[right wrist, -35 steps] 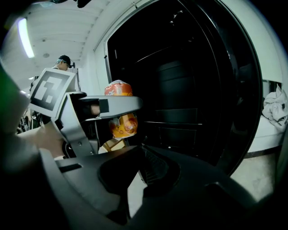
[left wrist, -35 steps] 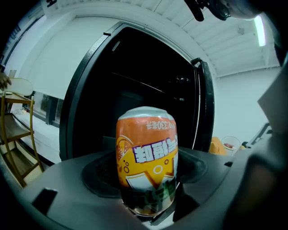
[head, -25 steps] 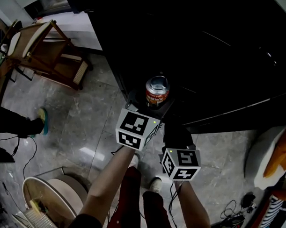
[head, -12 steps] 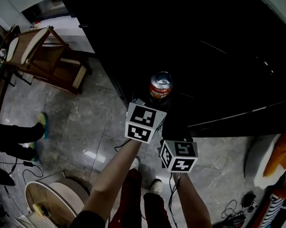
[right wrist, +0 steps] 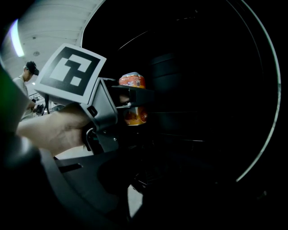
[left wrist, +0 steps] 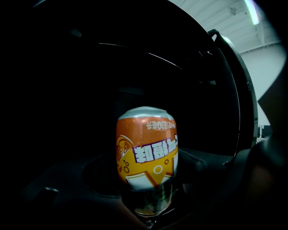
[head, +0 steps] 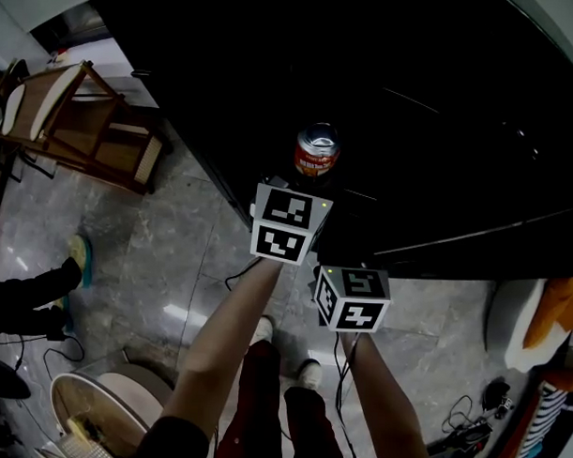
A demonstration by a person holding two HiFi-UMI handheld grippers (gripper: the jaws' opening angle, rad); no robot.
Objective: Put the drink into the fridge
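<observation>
Head view: left gripper [head: 313, 180] holds the can [head: 317, 151] upright in front of the dark fridge [head: 432, 97]. Its jaws are spread wide and clamped on the can's lower body (lid up, clear of the pads). Right gripper [head: 338, 255] sits just beside it, jaws lost in shadow, so their gap cannot be told. Probably a full can: fairly heavy, smooth, thin-walled. A mid-body hold with modest squeeze suits it.
</observation>
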